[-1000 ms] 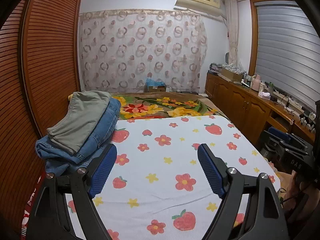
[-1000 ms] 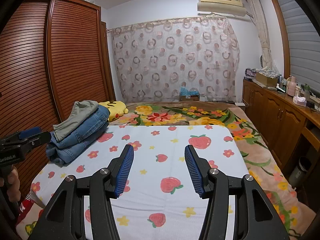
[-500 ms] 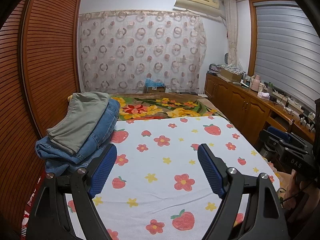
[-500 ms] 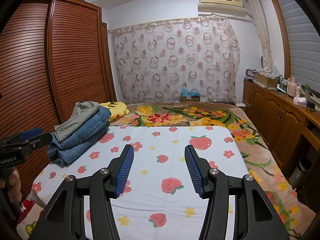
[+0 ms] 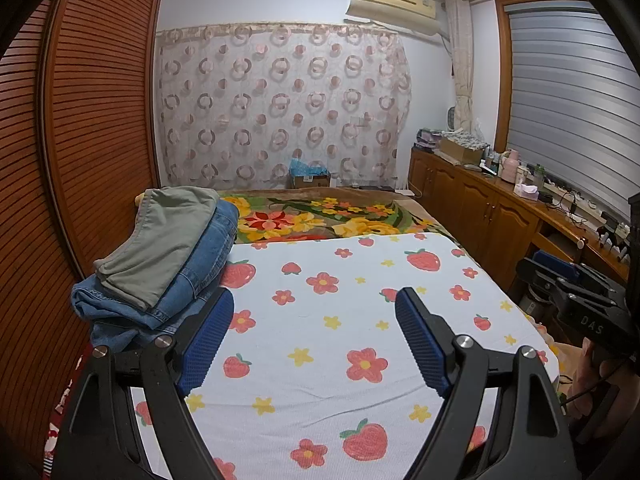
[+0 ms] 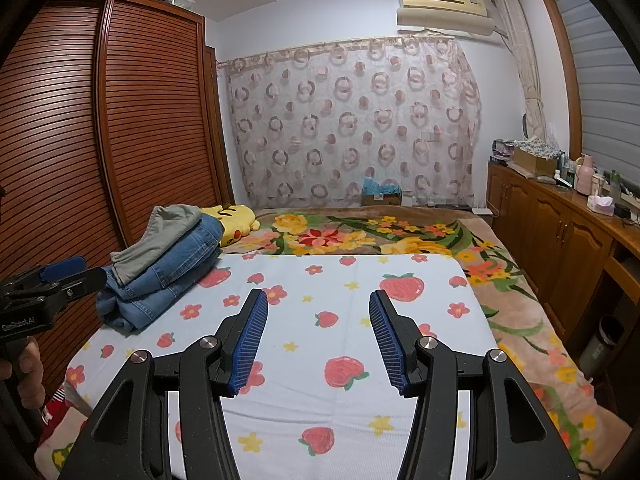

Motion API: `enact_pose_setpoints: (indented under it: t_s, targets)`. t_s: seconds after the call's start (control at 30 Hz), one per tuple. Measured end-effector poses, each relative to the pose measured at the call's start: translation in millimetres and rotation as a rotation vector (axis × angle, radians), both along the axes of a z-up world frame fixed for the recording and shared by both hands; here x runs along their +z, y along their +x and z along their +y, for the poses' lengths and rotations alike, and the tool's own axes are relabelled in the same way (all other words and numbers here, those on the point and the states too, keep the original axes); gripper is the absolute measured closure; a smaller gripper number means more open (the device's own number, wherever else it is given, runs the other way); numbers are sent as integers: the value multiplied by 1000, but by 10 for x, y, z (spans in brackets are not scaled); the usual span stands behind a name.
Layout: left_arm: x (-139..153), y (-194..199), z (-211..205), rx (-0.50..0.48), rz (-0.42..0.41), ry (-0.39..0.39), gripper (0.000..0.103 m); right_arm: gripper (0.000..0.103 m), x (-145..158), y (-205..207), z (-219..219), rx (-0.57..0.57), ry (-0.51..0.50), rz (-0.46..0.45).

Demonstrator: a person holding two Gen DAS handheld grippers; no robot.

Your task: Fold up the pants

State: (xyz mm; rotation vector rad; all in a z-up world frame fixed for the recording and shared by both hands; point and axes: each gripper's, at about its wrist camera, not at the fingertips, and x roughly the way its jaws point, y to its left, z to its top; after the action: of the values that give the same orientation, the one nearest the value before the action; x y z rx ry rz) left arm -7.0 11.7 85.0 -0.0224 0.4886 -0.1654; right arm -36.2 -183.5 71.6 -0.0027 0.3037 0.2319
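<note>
Peeking behind pants [image 6: 168, 264]: yellow plush [image 6: 232, 222].

Denim jeans [image 5: 192, 280], slatted glossy wood wardrobe [image 6: 132, 128] (ribbed blue rubbery jaws)

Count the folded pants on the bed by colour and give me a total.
Grey-green pants: 1
Blue denim pants: 2, as far as the stacked layers show
Total: 3
</note>
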Motion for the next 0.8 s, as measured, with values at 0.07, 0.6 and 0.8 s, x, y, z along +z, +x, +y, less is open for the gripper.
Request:
enact_pose_setpoints:
  t_s: [0.07, 0.6, 0.8]
  targets:
    - [-3, -1, 1, 0, 0, -1, 20, 48, -4, -2, 2, 0, 1, 0]
    - [-14, -2, 0, 0, -2, 0, 20, 48, -13, -10, 9, 0, 1, -1]
    - [-22, -2, 0, 0, -1, 1, 20, 48, -7, -6, 6, 1, 0, -1]
